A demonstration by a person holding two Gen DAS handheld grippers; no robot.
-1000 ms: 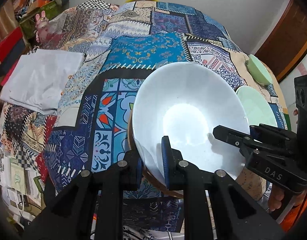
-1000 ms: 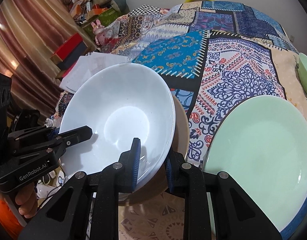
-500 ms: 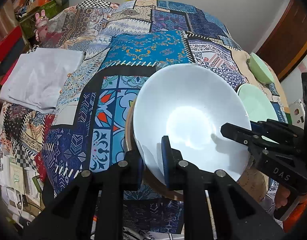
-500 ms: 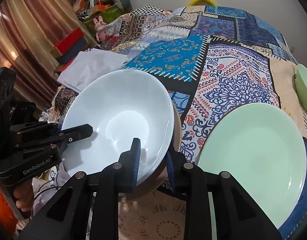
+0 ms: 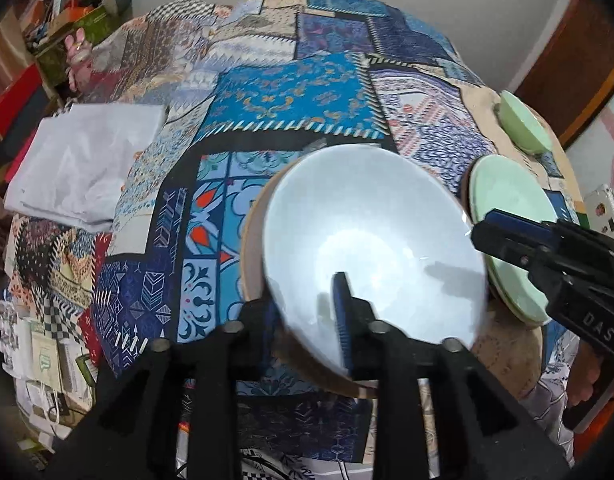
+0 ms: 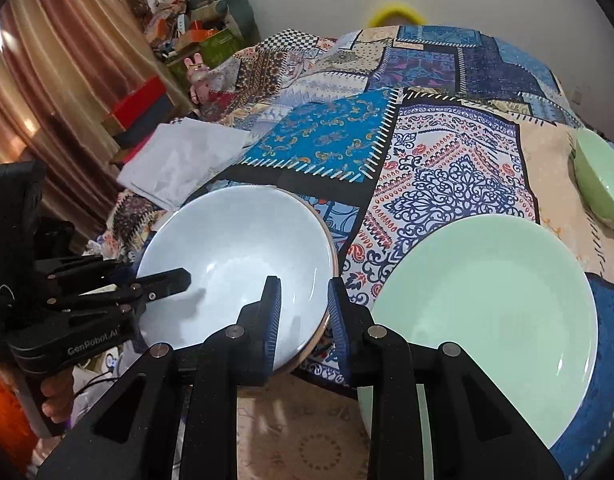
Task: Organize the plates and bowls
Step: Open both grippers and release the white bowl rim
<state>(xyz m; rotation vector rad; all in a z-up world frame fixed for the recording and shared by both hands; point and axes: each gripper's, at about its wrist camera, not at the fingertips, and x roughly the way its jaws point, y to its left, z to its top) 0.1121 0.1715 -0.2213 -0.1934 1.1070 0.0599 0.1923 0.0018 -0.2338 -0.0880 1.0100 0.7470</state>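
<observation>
- Bowl (pale blue) sits nested in a tan plate, near edge of a quilt-covered bed.
- Left tool straddles the bowl's near-left rim: one finger inside, one outside under the wall. Jaws have just been opening; rim is between them, but the pads look clear of it, so no real hold.
- Right tool straddles the near-right rim of the bowl and plate edge, jaws narrow. Small gaps show beside both pads, so I read it as not clamped (hard to be certain).
- Key relation: bowl lies straight ahead and below both tools, one on each side of the rim. Neither is nearer; a lift would need both to close again.
- Green plate lies just right of the tan plate, close beside the right tool's outer finger. Likely the main thing to clip on a sideways move.
- Green bowl sits farther right, near the bed edge, well apart.
- White folded cloth lies far left, out of the way.
- Judgement: bowl looks set down on the tan plate; release under way.
</observation>
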